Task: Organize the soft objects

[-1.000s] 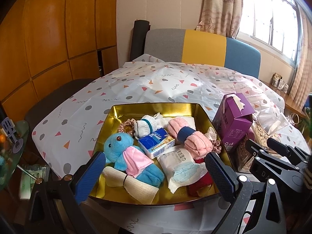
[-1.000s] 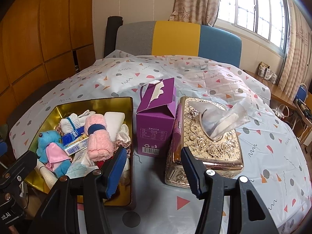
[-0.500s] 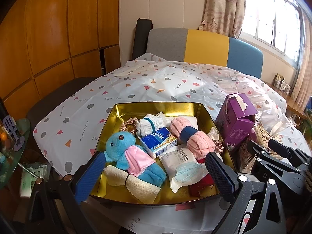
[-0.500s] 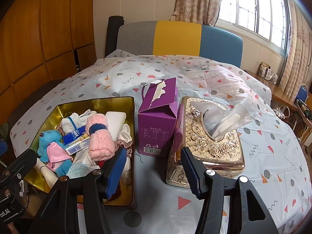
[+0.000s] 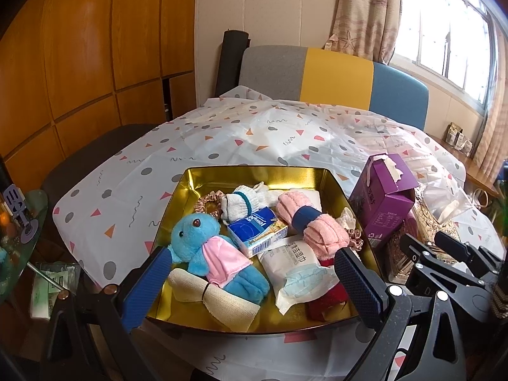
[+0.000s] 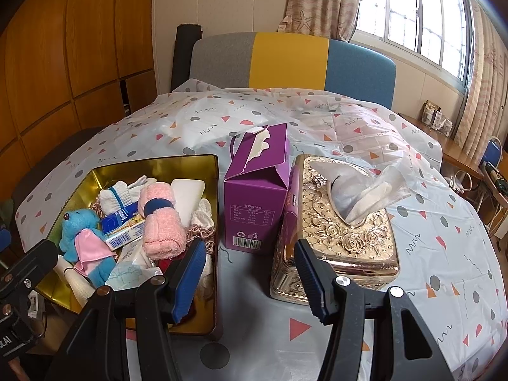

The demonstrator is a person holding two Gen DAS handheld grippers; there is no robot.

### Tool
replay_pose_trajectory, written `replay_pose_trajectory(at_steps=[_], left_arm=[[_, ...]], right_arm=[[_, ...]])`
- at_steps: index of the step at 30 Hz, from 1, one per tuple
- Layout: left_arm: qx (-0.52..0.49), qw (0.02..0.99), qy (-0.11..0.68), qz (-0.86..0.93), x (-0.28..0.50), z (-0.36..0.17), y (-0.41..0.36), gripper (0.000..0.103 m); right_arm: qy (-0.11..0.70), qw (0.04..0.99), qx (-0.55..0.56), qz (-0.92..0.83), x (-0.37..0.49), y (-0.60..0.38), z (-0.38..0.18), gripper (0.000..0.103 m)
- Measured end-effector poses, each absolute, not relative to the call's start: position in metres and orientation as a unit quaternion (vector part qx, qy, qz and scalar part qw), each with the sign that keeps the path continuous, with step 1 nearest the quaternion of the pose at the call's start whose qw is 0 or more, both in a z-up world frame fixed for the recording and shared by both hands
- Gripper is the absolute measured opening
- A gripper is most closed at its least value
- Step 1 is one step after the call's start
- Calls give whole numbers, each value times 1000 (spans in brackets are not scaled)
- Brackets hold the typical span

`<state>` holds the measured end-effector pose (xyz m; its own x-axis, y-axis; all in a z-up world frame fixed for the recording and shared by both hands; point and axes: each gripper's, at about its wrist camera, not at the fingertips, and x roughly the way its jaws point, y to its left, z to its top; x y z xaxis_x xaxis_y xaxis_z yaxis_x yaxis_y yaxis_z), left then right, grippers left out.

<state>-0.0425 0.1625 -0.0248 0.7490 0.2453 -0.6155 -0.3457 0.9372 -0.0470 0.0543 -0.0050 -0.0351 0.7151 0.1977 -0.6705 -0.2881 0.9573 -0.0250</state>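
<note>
Gold tray (image 5: 254, 173) on dotted tablecloth (image 5: 222, 139), packed with soft things: blue plush (image 5: 203, 247), pink towel roll (image 5: 314, 225), white gloves (image 5: 244, 201), tissue pack (image 5: 257, 231). Purple carton (image 6: 257, 197) just right of tray, gold tissue box (image 6: 343, 222) beside it. Left gripper (image 5: 250, 285) spread wide over tray's near edge, holding nothing. Right gripper (image 6: 250, 273) parted, empty, before carton.

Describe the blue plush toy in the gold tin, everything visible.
The blue plush toy is fuzzy, with a dark bead eye and a pink cloth tied round its body. It lies on its back, head toward the gold tin's left wall, legs toward the near rim, resting partly on a cream folded cloth and beside a blue-and-white tissue packet.
</note>
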Motion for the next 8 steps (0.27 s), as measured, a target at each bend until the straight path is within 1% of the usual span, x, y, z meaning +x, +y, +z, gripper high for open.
replay_pose_trajectory(at_steps=[3, 4, 5, 8], left_arm=[[-72, 935, 311, 158, -43, -26, 162, 102], [-68, 934, 313, 159, -42, -26, 162, 100], [-70, 933, 315, 159, -42, -27, 162, 100], [-78, 930, 322, 159, -40, -29, 165, 101]], right_arm=[[354, 924, -65, 130, 54, -6, -36, 58], [354, 924, -64, 129, 54, -6, -37, 58], [354, 924, -63, 129, 54, -7, -37, 58], [345, 928, -55, 126, 53, -12, -32, 58]])
